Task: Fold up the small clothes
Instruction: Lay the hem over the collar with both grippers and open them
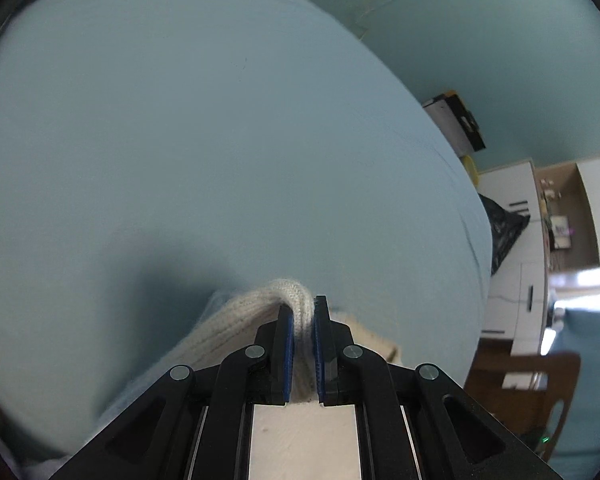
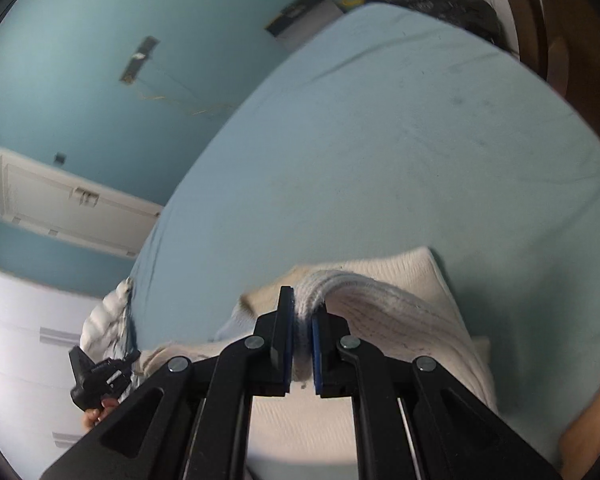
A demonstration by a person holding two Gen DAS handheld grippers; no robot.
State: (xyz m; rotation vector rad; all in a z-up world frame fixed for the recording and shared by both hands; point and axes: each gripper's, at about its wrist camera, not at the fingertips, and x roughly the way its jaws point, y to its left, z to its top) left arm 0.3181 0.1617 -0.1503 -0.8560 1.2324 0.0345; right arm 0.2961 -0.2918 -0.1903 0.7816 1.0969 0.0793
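Observation:
A cream ribbed knit garment [image 2: 384, 304] lies on a light blue bed sheet [image 2: 380, 152]. My right gripper [image 2: 302, 320] is shut on a bunched ribbed edge of it, and the cloth spreads to the right and below. My left gripper [image 1: 303, 320] is shut on another bunched ribbed edge of the same knit garment [image 1: 236, 320], which trails down to the left. The left gripper [image 2: 100, 372] also shows small at the lower left of the right wrist view, holding cloth. The bed sheet [image 1: 180, 140] fills most of the left wrist view.
Teal walls surround the bed. A white door [image 2: 72, 204] is at the left. A black bag [image 1: 504, 232], white drawers [image 1: 512, 304] and a wooden chair [image 1: 528, 384] stand beside the bed's right edge. A box [image 1: 456, 120] sits by the wall.

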